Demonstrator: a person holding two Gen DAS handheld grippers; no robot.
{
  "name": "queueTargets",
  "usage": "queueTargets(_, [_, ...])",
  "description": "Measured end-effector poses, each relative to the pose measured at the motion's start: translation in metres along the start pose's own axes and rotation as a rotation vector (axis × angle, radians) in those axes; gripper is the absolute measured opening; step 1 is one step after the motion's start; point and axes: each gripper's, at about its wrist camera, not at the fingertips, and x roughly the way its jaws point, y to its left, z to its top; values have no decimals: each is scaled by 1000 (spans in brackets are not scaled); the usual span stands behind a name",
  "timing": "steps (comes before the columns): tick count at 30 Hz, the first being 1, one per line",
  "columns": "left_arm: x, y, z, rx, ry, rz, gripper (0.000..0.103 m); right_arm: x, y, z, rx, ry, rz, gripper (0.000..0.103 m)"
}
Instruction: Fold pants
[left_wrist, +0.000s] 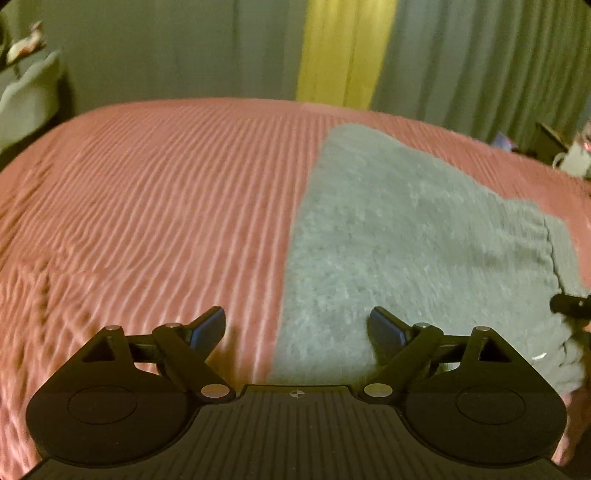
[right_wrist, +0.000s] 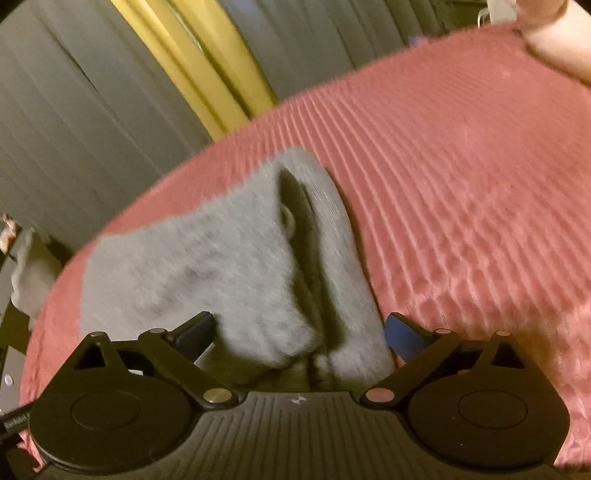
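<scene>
Your left gripper (left_wrist: 297, 330) is spread wide with nothing between its fingers, low over the bedspread (left_wrist: 147, 206), and the left edge of the grey pants (left_wrist: 399, 236) runs right up between the fingertips. The pants lie flat on the right half of the bed in this view, fuzzy side up, already looking folded into a compact block, though blur makes the layers hard to count. Your right gripper (right_wrist: 301, 334) is wide too, straddling the near end of the pants (right_wrist: 207, 266) where the ribbed waistband (right_wrist: 328, 206) opens and a dark gap shows between layers; whether the fingers touch cloth I can't tell. If the next fold is what you're after, take both near corners at once: bring the left gripper a little to the right so both fingers bracket the edge, and push the right one deep enough to catch every layer, not only the top fleece. Close firmly, since plush fabric compresses and slips. Lift evenly, carry the edge across toward the far end, and lay it down square. Watch that waistband, because a loose flap there could buckle and spoil the fold.
</scene>
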Motion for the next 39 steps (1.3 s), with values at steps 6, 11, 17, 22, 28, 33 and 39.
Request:
queueTargets(6, [13,2,-10,-10,18,-1,96,2,-12,-2,40,1,70,99])
queueTargets(11, [18,23,-13,-118,52,-52,98,-4,-10,-10,60,11,50,99])
queueTargets(17, [18,31,-17,-138,53,-39,98,-15,5,-3,-7,24,9,99])
queueTargets(22, [16,35,-16,-165,66,-51,97,-7,3,-9,-54,57,-16,99])
queueTargets(28, [18,55,-5,-247,58,-226,97,-4,-8,14,4,93,78,99])
queueTargets(33, [38,60,14,-207,53,-335,96,13,-33,25,13,109,215,99])
queueTargets(39, [76,39,24,-57,151,-418,93,40,-60,52,160,128,387,99])
